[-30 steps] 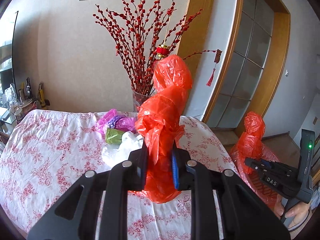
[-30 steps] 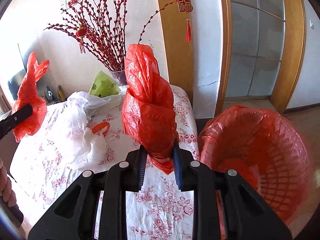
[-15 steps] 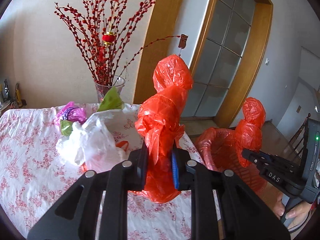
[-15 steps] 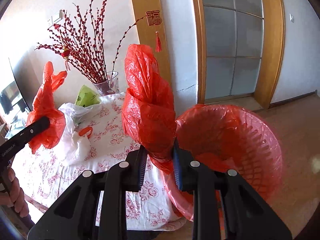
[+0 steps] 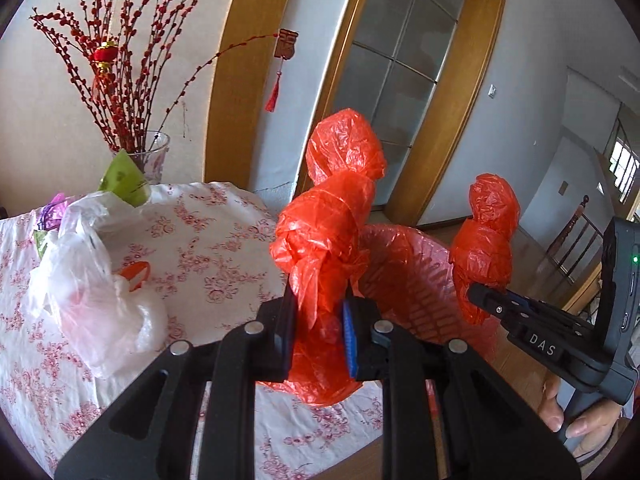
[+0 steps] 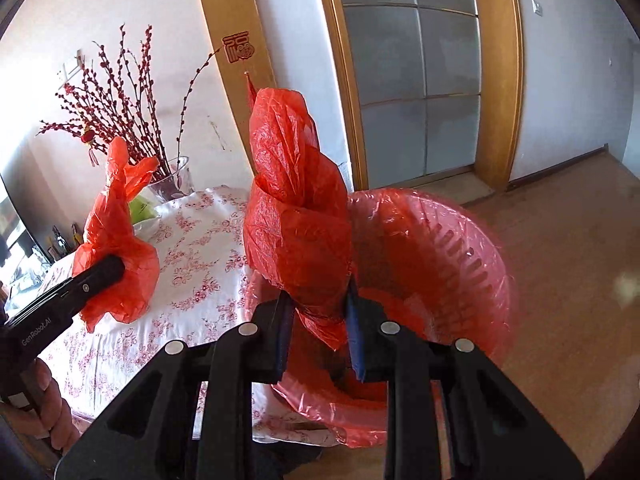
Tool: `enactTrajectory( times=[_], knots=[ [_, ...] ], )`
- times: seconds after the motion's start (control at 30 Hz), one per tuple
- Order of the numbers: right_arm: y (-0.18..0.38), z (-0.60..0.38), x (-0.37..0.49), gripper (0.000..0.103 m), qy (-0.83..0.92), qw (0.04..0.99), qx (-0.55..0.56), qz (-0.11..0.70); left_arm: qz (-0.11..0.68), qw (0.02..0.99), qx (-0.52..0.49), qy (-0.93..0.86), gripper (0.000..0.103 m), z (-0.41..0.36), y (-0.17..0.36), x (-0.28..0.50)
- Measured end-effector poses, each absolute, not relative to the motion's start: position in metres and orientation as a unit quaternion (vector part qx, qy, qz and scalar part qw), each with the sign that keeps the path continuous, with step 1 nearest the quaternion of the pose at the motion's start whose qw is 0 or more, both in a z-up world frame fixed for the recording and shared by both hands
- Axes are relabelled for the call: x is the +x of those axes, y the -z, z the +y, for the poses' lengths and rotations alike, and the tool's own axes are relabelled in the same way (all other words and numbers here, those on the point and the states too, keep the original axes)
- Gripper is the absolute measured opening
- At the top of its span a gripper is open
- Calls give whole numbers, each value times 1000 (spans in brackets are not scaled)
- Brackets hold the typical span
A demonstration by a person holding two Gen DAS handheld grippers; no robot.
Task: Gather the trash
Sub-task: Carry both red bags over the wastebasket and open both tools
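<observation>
My left gripper [image 5: 320, 308] is shut on a crumpled red plastic bag [image 5: 332, 224] that stands up from its jaws, at the table's right edge. My right gripper [image 6: 319, 304] is shut on a second twisted red bag [image 6: 298, 216], held over the near rim of a pink slotted bin with a red liner [image 6: 452, 256]. The bin [image 5: 404, 268] stands on the floor beside the table. Each gripper shows in the other's view: the right gripper [image 5: 476, 294] with its bag [image 5: 486, 240], and the left gripper [image 6: 114, 270] with its bag [image 6: 116, 248].
On the table with the floral cloth [image 5: 208, 248] lie a white plastic bag [image 5: 92, 300], a green wrapper [image 5: 124, 178] and a purple scrap [image 5: 50, 212]. A glass vase [image 5: 154, 156] of red branches stands at the back. Behind are a glazed door [image 6: 412, 92] and wooden floor [image 6: 568, 248].
Both grippers have swung right, away from the table's middle and toward the bin, each still clamped on its red bag. The bin now fills more of both views.
</observation>
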State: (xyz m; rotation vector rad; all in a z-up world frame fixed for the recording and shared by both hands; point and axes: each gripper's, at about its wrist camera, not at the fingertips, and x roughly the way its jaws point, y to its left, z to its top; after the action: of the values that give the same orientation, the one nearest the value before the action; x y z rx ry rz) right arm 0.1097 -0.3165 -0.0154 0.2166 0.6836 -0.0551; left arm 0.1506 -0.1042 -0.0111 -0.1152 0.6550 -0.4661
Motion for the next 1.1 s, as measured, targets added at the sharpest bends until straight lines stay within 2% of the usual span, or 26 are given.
enactTrajectory(
  times=[0.77, 0.8, 0.87, 0.93, 1.0, 1.1],
  knots=[
    [22, -386, 108, 26, 85, 924, 162, 335, 353, 885, -32, 303, 22, -203, 38, 180],
    [22, -389, 109, 27, 88, 924, 163, 335, 354, 884, -30, 305, 22, -206, 40, 182],
    [23, -392, 113, 33, 92, 923, 166, 334, 357, 882, -25, 306, 31, -213, 44, 185],
    [25, -395, 115, 42, 94, 922, 168, 336, 362, 882, -20, 301, 37, -216, 50, 188],
    [27, -397, 114, 48, 99, 922, 169, 335, 367, 881, -21, 297, 38, -215, 54, 190],
    [32, -403, 110, 49, 106, 919, 173, 338, 369, 885, -23, 283, 40, -206, 58, 191]
  ],
)
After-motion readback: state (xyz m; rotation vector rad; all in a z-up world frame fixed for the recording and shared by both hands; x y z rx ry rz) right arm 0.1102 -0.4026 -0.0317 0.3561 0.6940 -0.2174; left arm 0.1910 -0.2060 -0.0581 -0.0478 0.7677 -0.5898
